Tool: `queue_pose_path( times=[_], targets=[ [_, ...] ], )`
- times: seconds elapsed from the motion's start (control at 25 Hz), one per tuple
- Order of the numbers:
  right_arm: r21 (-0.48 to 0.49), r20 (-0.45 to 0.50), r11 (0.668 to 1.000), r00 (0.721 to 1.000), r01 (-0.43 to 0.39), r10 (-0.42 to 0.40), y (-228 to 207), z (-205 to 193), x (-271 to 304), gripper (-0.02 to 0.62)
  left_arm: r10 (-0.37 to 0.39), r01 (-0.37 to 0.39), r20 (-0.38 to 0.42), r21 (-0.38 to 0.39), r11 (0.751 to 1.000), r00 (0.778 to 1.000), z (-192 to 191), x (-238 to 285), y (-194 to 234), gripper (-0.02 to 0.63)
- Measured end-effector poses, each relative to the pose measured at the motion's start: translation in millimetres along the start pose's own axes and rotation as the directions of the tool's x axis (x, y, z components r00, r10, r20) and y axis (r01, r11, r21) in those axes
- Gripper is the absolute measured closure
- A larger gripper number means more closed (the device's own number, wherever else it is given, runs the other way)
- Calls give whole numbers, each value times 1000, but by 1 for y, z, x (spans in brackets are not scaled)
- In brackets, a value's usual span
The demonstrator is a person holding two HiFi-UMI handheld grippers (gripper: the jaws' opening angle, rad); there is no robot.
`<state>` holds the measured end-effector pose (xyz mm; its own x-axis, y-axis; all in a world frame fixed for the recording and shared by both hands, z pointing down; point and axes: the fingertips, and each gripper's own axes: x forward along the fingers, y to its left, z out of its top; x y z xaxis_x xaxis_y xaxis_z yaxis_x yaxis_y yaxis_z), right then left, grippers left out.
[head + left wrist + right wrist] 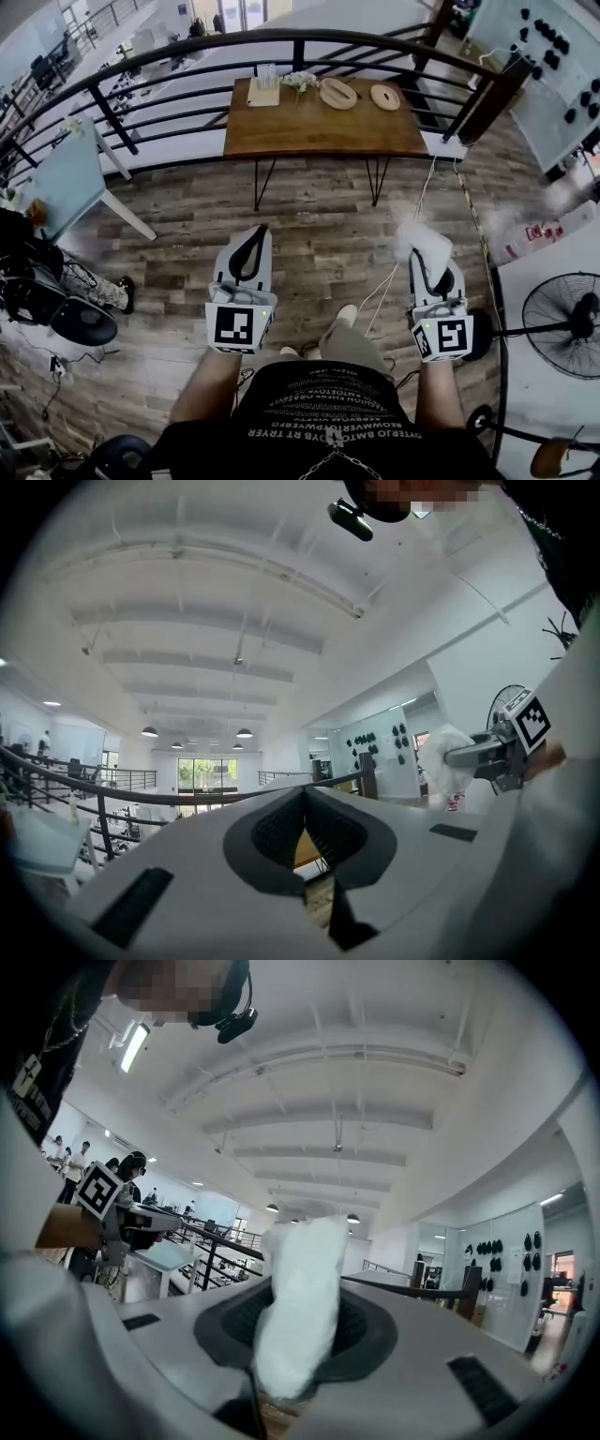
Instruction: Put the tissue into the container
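Head view only: a wooden table (323,127) against the curved railing (187,56), with an oval tray (338,93) and flowers (300,82) along its far edge. A standing fan (562,323) is at right. The left gripper (251,236) and right gripper (429,248) hang over plank floor, well short of the table's near edge.

Right gripper view: jaws narrowly apart, pinching the white tissue (298,1288) upright.

Left gripper view: jaw tips meet, nothing held.
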<state>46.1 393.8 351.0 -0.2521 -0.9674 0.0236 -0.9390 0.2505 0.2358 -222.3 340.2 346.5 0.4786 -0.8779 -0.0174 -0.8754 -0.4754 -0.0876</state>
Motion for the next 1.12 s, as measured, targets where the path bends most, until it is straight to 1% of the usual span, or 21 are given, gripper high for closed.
queue_pose_path(
  times=[0.08, 0.24, 0.6, 0.8, 0.92, 1.04, 1.12],
  targets=[
    [-4, -11, 1000, 1000, 4, -4, -3, -4, 4, 475, 5, -5, 5, 7, 1000, 1000, -2, 6, 4, 580],
    [-7, -23, 1000, 1000, 4, -4, -10, -14, 22, 474, 10, -10, 6, 45, 999, 1000, -8, 24, 9, 580],
    [29, -27, 999, 999, -45, 45, -30, -35, 94, 474, 12, -10, -42, 52, 999, 999, -22, 91, 19, 580],
    [43, -47, 996, 996, -75, 77, -55, -49, 140, 474, 22, -20, -83, 34, 999, 996, -33, 145, 24, 580],
    [50, -54, 994, 994, -93, 96, -72, -55, 162, 473, 20, -16, -95, 38, 999, 995, -36, 177, 19, 580],
    [52, -51, 994, 994, -98, 101, -97, -59, 185, 474, -4, 7, -96, 32, 999, 995, -37, 210, 10, 580],
    [56, -49, 993, 993, -101, 103, -115, -63, 198, 473, -33, 37, -114, 27, 999, 993, -39, 229, 1, 580]
  ],
)
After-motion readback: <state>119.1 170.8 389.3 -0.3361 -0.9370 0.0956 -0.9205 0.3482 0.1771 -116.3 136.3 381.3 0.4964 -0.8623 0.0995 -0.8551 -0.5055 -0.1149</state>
